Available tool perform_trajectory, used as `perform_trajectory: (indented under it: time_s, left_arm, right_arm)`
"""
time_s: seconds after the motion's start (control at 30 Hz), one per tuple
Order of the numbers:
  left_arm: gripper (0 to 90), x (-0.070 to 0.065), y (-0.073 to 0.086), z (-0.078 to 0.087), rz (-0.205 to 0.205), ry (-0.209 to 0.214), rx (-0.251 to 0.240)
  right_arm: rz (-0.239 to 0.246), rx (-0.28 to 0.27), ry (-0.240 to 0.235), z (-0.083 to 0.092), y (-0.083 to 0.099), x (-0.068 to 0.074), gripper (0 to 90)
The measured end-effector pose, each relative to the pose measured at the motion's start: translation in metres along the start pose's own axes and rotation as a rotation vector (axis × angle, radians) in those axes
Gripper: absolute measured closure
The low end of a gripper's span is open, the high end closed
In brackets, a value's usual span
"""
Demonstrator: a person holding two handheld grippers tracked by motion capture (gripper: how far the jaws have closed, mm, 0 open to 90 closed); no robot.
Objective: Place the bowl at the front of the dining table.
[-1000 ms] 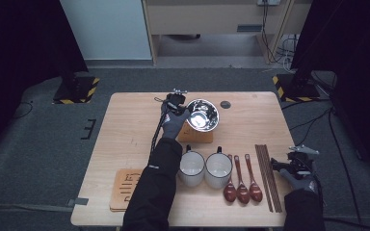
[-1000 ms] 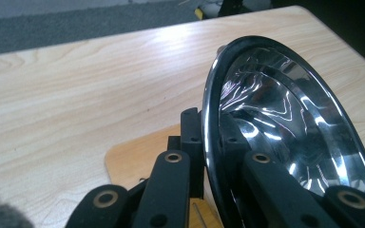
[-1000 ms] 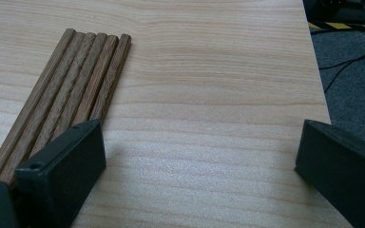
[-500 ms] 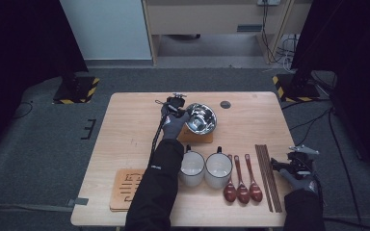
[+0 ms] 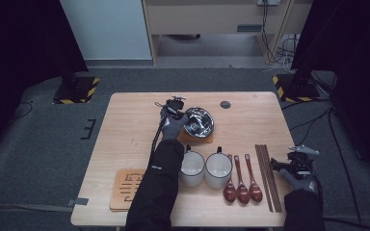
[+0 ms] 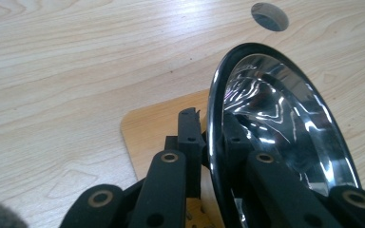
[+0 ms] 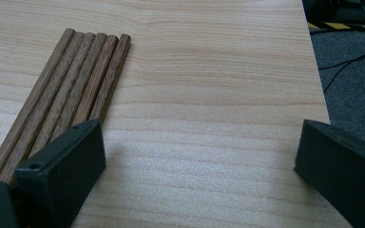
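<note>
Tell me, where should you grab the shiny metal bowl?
By its thin rim, from the left side. The left gripper is shut on the metal bowl there, one jaw inside and one outside. The rounded, slippery body is too wide to pinch.

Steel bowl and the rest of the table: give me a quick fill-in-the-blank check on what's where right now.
1. The left gripper is shut on the rim of the steel ____.
2. The bowl sits over a small wooden ____.
3. ____ wooden spoons lie beside the two white mugs.
4. The right gripper, near the chopsticks, has its jaws ____.

Missing words: bowl; board; three; open
</note>
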State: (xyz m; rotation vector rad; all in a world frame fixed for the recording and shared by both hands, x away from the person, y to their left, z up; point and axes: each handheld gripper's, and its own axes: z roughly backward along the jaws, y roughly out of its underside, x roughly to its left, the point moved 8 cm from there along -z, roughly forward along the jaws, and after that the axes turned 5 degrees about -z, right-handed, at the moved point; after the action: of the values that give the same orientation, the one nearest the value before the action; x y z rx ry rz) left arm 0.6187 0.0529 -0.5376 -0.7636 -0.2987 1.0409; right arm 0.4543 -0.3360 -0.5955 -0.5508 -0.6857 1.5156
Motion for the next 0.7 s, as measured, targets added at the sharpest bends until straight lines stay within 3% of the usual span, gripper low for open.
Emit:
perform_trajectory:
  time_s: [0.2, 0.3, 0.7]
  left_arm:
    - [79.8, 0.004, 0.003, -0.002, -0.011, -0.039, 0.018]
    - [74.0, 0.006, 0.007, -0.005, -0.01, -0.051, 0.04]
    - [61.1, 0.006, 0.016, -0.014, -0.032, -0.05, 0.092]
  right_arm:
    - [0.0, 0.0, 0.0, 0.0, 0.0, 0.0, 2.8]
    - [0.0, 0.0, 0.0, 0.0, 0.0, 0.0, 2.8]
    - [0.0, 0.0, 0.0, 0.0, 0.0, 0.0, 2.8]
